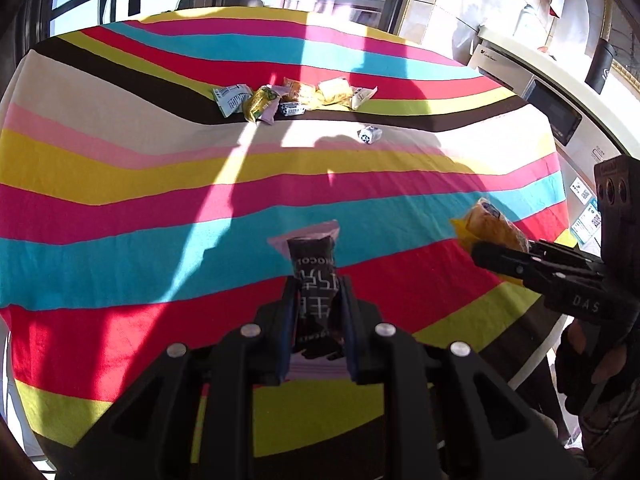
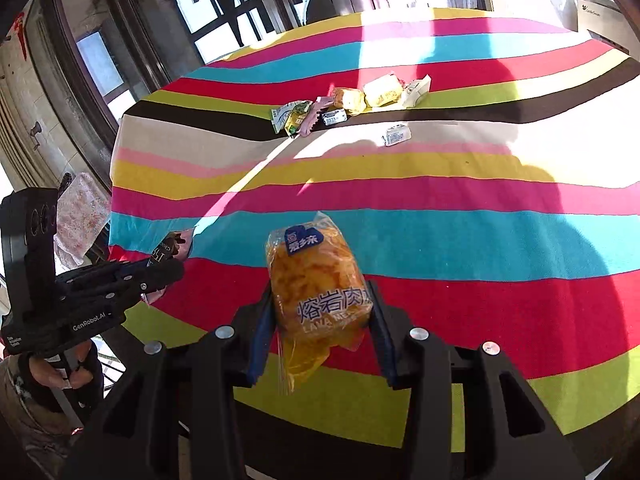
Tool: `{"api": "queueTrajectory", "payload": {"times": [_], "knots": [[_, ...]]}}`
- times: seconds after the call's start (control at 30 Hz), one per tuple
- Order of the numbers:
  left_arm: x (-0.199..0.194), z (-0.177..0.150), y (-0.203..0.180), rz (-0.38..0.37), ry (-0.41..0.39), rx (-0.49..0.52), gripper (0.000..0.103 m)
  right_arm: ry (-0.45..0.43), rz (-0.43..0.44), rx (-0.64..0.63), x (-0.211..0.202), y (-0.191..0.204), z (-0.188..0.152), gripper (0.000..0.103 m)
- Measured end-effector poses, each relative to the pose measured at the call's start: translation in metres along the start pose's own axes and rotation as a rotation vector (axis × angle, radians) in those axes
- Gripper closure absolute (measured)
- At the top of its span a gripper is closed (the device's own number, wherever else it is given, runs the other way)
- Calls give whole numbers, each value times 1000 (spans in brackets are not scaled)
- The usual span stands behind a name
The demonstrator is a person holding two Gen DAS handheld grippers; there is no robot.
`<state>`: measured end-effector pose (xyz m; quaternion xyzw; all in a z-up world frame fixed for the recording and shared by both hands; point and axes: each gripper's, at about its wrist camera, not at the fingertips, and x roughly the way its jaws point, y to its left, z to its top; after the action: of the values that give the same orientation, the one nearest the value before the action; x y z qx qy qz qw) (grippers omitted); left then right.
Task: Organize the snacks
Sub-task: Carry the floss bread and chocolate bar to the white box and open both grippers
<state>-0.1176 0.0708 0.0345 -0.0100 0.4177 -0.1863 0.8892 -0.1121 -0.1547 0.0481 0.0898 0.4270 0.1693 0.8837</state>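
Snacks [image 1: 294, 98]: lay heaped in a loose cluster far across the striped tablecloth [image 1: 120, 208], on the dark brown band near the far edge, partly in sun. Counted among them a pale green-and-white packet at the left end, several yellow packets in the middle, a white one at the right end. Sat apart from the heap, a little nearer, one small white packet [image 1: 369, 135] on the cream stripe, alone in a bright patch. Left gripper [image 1: 318, 300]: clenched on a dark chocolate bar [image 1: 314, 276], pads pressed to both long sides, wrapper's pale crimped end poking forward past the fingertips, bar held above the red and blue stripes. Right gripper [image 2: 324, 312]: clamped around a yellow bread packet [image 2: 320, 276], blue-lined fingers pressing its two sides, blue label at the packet's far end, loose clear film hanging below. Packet lifted clear of the cloth, over the red stripe. Seen from the left camera at the right edge: the same right gripper side-on with the yellow packet in its tips, a gloved hand [image 1: 592, 364] beneath it. Stood beyond the table on the right, a white appliance [image 1: 532, 92] with a dark panel. Showed behind the table, tall windows [image 2: 224, 20] with dark frames.
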Motion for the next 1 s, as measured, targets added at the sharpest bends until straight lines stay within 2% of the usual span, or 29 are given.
{"api": "queueTrajectory", "payload": {"times": [0.23, 0.43, 1.0], "knots": [[-3, -6, -42, -24, 7, 119, 82, -45, -29, 38, -40, -13, -34, 60], [-8, -11, -81, -55, 9, 227, 82, -86, -88, 51, -79, -25, -62, 60], [-7, -25, -205, -200, 32, 566, 81, -153, -273, 253, -161, -94, -142, 60]]}}
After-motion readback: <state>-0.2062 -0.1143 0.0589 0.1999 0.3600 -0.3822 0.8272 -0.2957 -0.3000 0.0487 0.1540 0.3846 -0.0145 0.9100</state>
